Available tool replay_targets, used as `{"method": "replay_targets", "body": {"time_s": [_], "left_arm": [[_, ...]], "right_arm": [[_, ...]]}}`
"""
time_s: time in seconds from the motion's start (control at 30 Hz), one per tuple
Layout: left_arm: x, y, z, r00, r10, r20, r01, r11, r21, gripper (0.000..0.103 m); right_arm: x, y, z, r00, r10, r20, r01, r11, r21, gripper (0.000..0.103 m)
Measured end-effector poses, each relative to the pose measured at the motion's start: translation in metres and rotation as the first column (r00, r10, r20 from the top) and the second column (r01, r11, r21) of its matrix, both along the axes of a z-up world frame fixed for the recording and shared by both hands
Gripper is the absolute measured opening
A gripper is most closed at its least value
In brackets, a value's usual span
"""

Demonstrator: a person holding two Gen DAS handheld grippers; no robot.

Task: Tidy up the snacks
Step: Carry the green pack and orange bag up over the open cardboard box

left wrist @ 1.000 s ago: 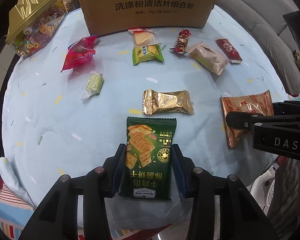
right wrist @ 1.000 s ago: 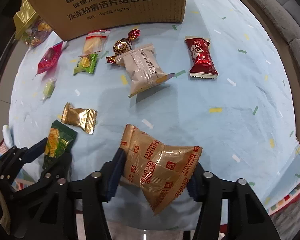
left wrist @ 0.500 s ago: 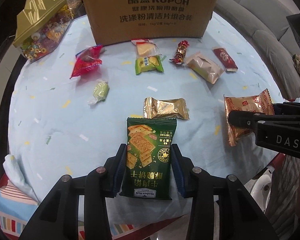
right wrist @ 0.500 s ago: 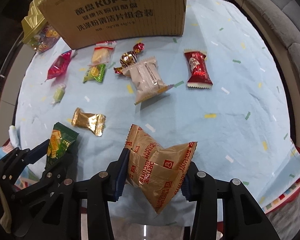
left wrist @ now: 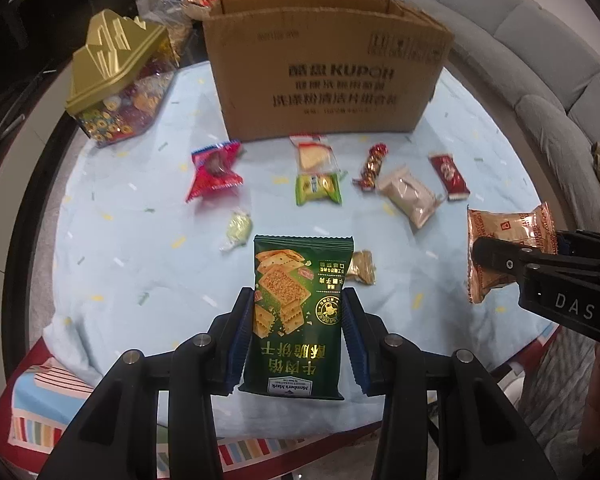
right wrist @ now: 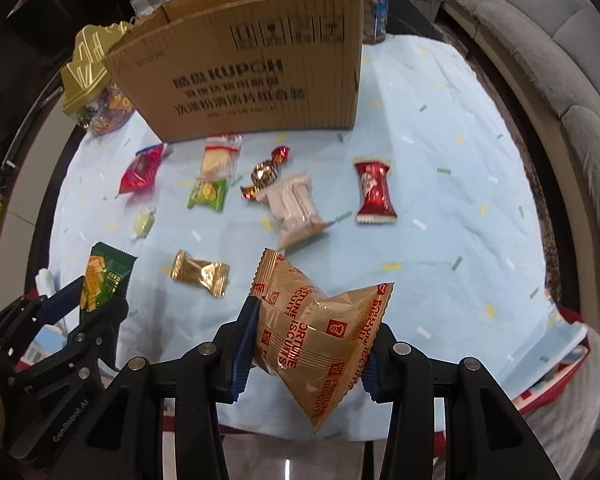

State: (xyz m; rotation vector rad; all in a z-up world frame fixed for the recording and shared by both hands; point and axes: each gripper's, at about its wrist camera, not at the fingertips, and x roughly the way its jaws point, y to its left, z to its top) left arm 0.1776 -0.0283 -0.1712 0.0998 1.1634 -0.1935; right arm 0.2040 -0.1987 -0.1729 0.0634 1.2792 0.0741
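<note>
While we hold both above the table (left wrist: 112, 240), left hand-held gripper (left wrist: 298, 312) pinching the green cracker packet (left wrist: 298, 304), right hand-held gripper (right wrist: 312, 336) clamping the gold biscuit bag (right wrist: 320, 332), cardboard box (left wrist: 328, 80) behind.

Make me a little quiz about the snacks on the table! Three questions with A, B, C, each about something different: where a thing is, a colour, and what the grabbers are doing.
1. Where is the cardboard box?
A. at the far side of the table, behind the snacks
B. on the sofa
C. under the table

2. What colour is the packet in the left gripper?
A. pink
B. dark green
C. white

3. What is the right gripper doing?
A. lying open on the table
B. pinching the box flap
C. holding a gold biscuit bag

Answers:
1 A, the loose snacks lie in front of it.
2 B, the cracker packet is dark green.
3 C, both pads press the bag's sides.
</note>
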Motion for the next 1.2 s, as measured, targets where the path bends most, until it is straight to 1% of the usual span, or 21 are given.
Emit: {"method": "replay_targets", "body": {"time_s": [0.3,0.53,0.83,1.0,1.2], "left_arm": [[0.014,0.004,0.024,0.999,0.04,0.013,-0.04,0.999,-0.012,0.042],[0.025,0.001,0.046,0.997,0.066,0.037,-0.065,0.998,-0.025,0.042],[0.043,0.0,0.079,0.991,0.085,0.108,-0.082,0.996,-0.031,0.042],[0.06,0.001,0.1,0.983,0.095,0.156,-0.091,0.995,-0.033,0.042],[0.084,0.005,0.12,0.974,0.107,0.198,-0.1,0.994,-0.043,0.042]], "right_arm": [[0.008,0.003,0.023,0.999,0.011,0.043,-0.01,1.0,-0.012,0.045],[0.014,0.004,0.047,0.994,0.029,0.101,-0.026,0.999,-0.03,0.045],[0.028,0.005,0.079,0.983,0.034,0.178,-0.028,0.999,-0.035,0.045],[0.043,0.008,0.101,0.97,0.039,0.238,-0.031,0.999,-0.038,0.045],[0.062,0.012,0.12,0.957,0.043,0.286,-0.033,0.999,-0.039,0.045]]}}
